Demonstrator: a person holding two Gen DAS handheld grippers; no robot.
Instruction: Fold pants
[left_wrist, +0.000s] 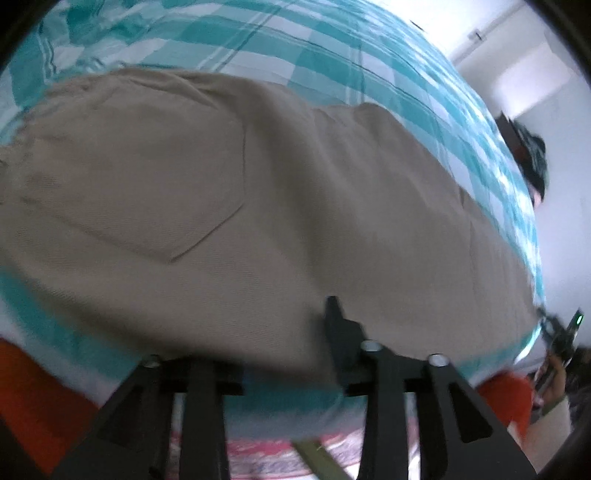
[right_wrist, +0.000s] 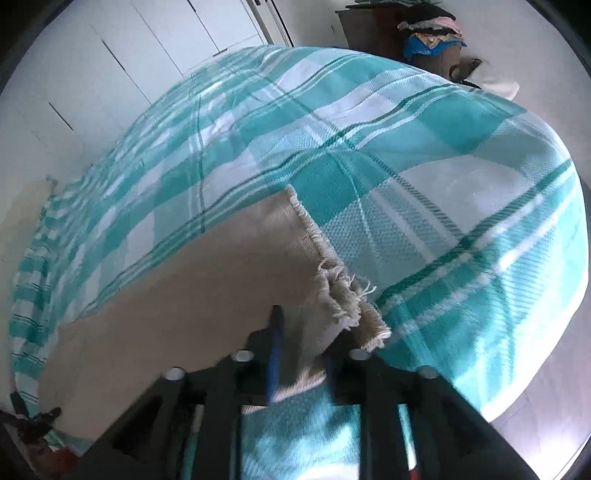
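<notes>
Bedding comes first: a teal-and-white checked bedspread (left_wrist: 332, 48) covers the bed and fills most of both wrist views. On it lie the khaki pants (left_wrist: 207, 192), spread flat, their long axis running from about 9 o'clock to 4 o'clock in the left view, with a back pocket (left_wrist: 147, 177) facing up near the 9 o'clock end. In the right view the frayed hem (right_wrist: 332, 273) sits at the middle, the leg stretching off toward 8 o'clock.

The left gripper (left_wrist: 291, 332) hovers at the near edge of the seat part, at 6 o'clock, its jaws partly spread; only one finger shows clearly and nothing seems pinched. The right gripper (right_wrist: 303, 332) stands just below the hem, jaws partly spread, with cloth lying between them but apparently not pressed.

Judging by this, the right hand is nearer the hem end and the left nearer the waist, so any next fold would likely carry hem toward waist along that long axis.
</notes>
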